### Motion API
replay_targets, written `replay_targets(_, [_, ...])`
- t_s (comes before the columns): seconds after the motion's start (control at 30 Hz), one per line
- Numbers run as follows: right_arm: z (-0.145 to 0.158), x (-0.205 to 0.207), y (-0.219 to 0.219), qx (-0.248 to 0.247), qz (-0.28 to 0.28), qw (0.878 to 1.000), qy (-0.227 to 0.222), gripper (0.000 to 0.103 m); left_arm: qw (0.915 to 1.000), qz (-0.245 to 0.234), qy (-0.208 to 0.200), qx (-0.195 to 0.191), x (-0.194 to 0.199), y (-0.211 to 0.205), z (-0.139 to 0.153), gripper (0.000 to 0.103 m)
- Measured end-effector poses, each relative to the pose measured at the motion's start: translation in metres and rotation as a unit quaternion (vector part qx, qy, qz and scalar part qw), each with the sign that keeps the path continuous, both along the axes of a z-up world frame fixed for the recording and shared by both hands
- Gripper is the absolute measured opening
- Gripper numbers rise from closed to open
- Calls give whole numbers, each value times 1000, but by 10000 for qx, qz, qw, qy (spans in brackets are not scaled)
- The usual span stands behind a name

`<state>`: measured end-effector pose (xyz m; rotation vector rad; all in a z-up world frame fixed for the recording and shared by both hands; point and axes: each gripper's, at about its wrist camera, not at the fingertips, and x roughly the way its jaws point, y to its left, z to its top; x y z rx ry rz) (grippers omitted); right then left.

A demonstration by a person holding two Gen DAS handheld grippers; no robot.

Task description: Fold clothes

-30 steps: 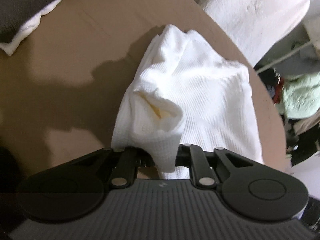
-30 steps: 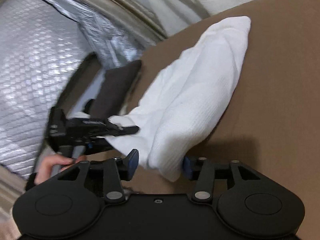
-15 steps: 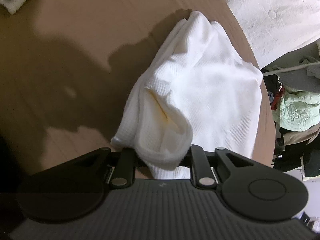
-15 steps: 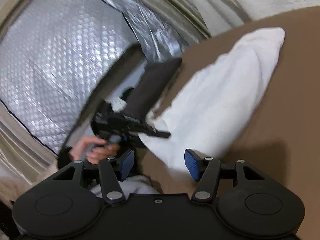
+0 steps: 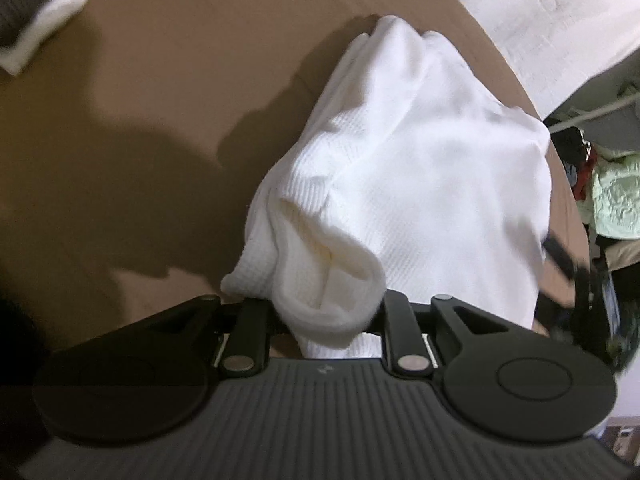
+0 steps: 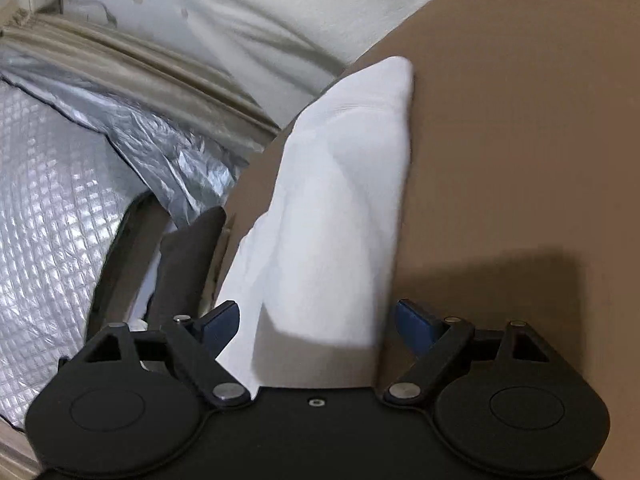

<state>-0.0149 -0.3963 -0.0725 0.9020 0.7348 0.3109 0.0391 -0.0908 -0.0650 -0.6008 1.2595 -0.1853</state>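
My left gripper (image 5: 326,312) is pinched on a rolled edge of the white waffle-knit garment (image 5: 420,184); its black jaws are drawn close together with the thick fold bunched between them. From that grip the garment runs away from me in a loose, half-folded heap, narrowing to a point at its far end.

My right gripper (image 6: 316,320) stands spread wide, its jaws having just been opening. The blue pads (image 6: 414,322) sit either side of the near end of the same garment (image 6: 340,216) and do not press it; the right pad stands clear, and the left one I cannot tell. The cloth lies between them, unheld on this side. In the left wrist view this gripper shows only as a dark blur (image 5: 576,276) past the garment's right edge.

The garment rests on the brown round counter (image 5: 168,80), close to its right-hand edge as the left wrist camera sees it. Shadows fall across the counter to the left of the cloth.

At the counter's far left corner lies a dark grey cloth over a white one (image 5: 36,16). Beyond the counter edge: white bedding (image 5: 560,20), a pale green crumpled fabric (image 5: 616,204), and, in the right wrist view, a silver quilted foil sheet (image 6: 52,216) beside a dark brown upright piece (image 6: 188,260).
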Motion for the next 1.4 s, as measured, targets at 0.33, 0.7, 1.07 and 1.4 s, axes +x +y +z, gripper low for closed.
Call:
replay_targets(0.33, [15, 85, 34, -869, 1, 9956, 356, 29, 9932, -389, -1007, 427, -3, -14, 18, 10])
replay_targets(0.7, [149, 33, 115, -3155, 0, 9418, -1162, 24, 9604, -551, -2408, 1287, -30, 8, 68, 10])
replay_targets(1.07, [208, 7, 161, -3643, 120, 9131, -1826, 24, 9325, -85, -3121, 1816, -36, 24, 123, 9])
replay_targets(1.4, [268, 72, 257, -3545, 941, 8858, -2842, 23, 8884, 1504, -3712, 2245, -55, 162, 207, 9])
